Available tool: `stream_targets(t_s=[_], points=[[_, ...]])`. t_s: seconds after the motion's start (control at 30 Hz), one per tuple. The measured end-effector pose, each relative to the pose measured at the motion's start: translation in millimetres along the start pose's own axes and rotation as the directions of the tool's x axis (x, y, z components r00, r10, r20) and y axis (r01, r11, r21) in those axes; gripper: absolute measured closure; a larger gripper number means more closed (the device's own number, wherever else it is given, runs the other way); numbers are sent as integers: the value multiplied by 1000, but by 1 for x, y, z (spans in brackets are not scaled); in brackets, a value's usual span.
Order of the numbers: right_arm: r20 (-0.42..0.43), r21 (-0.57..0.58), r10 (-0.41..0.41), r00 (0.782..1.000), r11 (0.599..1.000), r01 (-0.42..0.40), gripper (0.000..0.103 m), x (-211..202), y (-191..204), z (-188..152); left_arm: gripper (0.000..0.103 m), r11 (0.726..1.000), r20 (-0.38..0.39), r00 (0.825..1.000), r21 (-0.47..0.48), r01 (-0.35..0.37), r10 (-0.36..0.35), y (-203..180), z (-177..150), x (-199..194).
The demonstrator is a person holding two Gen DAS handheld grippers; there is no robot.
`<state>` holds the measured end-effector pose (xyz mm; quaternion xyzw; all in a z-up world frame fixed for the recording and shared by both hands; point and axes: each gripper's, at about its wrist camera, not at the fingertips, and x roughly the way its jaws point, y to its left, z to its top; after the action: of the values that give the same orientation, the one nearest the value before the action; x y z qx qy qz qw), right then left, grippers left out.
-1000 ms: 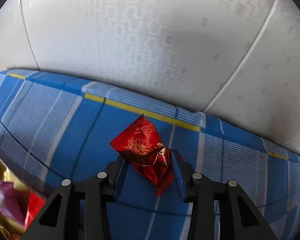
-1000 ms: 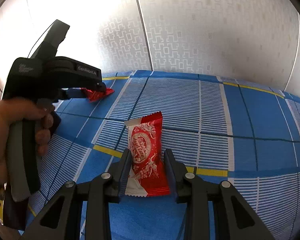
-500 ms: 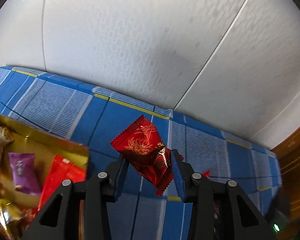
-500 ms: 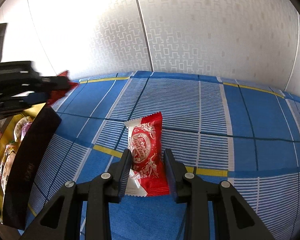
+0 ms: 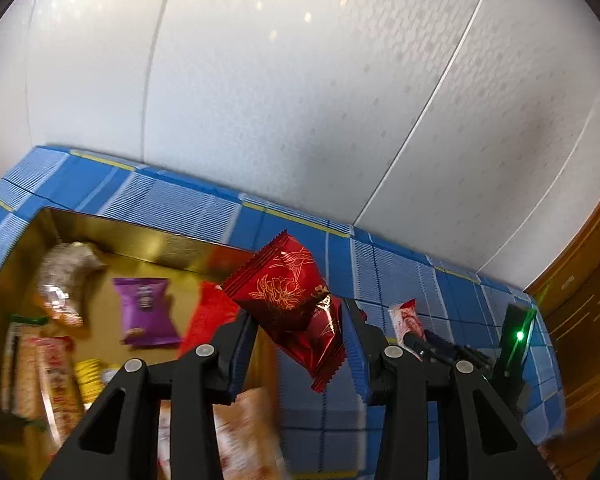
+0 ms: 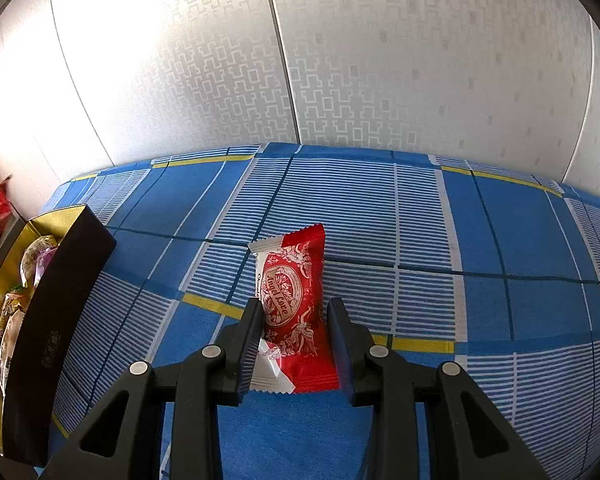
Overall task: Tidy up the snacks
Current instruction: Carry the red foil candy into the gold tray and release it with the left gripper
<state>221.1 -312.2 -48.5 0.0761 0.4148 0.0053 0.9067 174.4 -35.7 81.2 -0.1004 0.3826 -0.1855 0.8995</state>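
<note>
The counter [image 6: 480, 240] is covered with a blue checked cloth with white stripes and yellow lines, and behind it stands a white patterned wall [image 6: 380, 60]. In the left wrist view a wooden surface [image 5: 580, 300] shows at 3 o'clock. At 9 o'clock lies a gold box [image 5: 148, 244] with dark outer sides; it holds a purple packet [image 5: 146, 312] and other blurred snacks. The left hand-held gripper [image 5: 300, 332] grasps a dark red snack packet [image 5: 292, 300] in the air, near the box's edge. The right hand-held gripper [image 6: 294, 332] is closed around a red and white packet [image 6: 292, 300], which lies on the cloth and reads "Angel Love".
</note>
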Motion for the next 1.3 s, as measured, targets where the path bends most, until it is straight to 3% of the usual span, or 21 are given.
stream_targets(t_s=[0.47,0.9,1.3], points=[[-2,-17,-20,1000,1000,20,70,1,3,0,61,992,86,989,17,-125,123,62,-25,-53],[-3,-24,-26,1000,999,26,70,1,3,1,61,979,51,978,-42,-201,203,113,-43,-57],[-4,-29,-31,1000,999,31,70,2,4,1,61,972,23,972,-26,-233,234,124,-40,-45]])
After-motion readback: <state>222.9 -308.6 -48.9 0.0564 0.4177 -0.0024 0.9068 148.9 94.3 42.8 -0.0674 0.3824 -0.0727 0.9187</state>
